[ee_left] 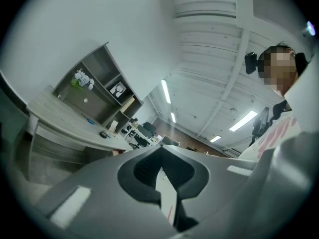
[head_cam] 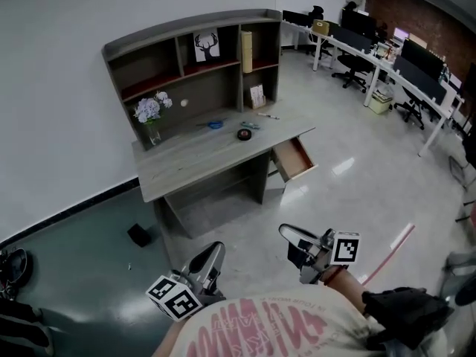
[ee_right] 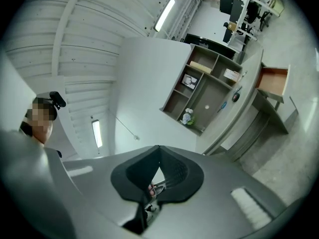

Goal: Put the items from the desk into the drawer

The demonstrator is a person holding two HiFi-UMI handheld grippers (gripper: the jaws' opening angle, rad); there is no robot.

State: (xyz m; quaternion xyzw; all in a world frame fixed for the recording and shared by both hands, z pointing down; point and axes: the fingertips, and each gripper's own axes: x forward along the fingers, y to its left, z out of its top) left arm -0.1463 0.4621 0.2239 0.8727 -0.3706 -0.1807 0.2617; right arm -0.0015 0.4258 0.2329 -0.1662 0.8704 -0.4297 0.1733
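A grey desk [head_cam: 193,158] with a shelf hutch stands against the white wall, some way in front of me. Its drawer [head_cam: 294,158] hangs open at the right end. On the desktop lie a blue item [head_cam: 215,125], a black round item [head_cam: 244,134], a small teal item [head_cam: 251,126] and a pen [head_cam: 268,115]. A vase of pale flowers [head_cam: 151,114] stands at the left. My left gripper [head_cam: 212,257] and right gripper [head_cam: 292,234] are held low near my body, far from the desk. Both are shut with nothing between their tips [ee_left: 160,148] [ee_right: 158,147]. The right gripper view shows the drawer [ee_right: 273,79].
A small black object [head_cam: 139,234] lies on the floor left of the desk. A red-and-white strip [head_cam: 390,251] lies on the floor at right. Office desks and chairs [head_cam: 387,65] line the far right. A black bag [head_cam: 405,314] sits at my right side.
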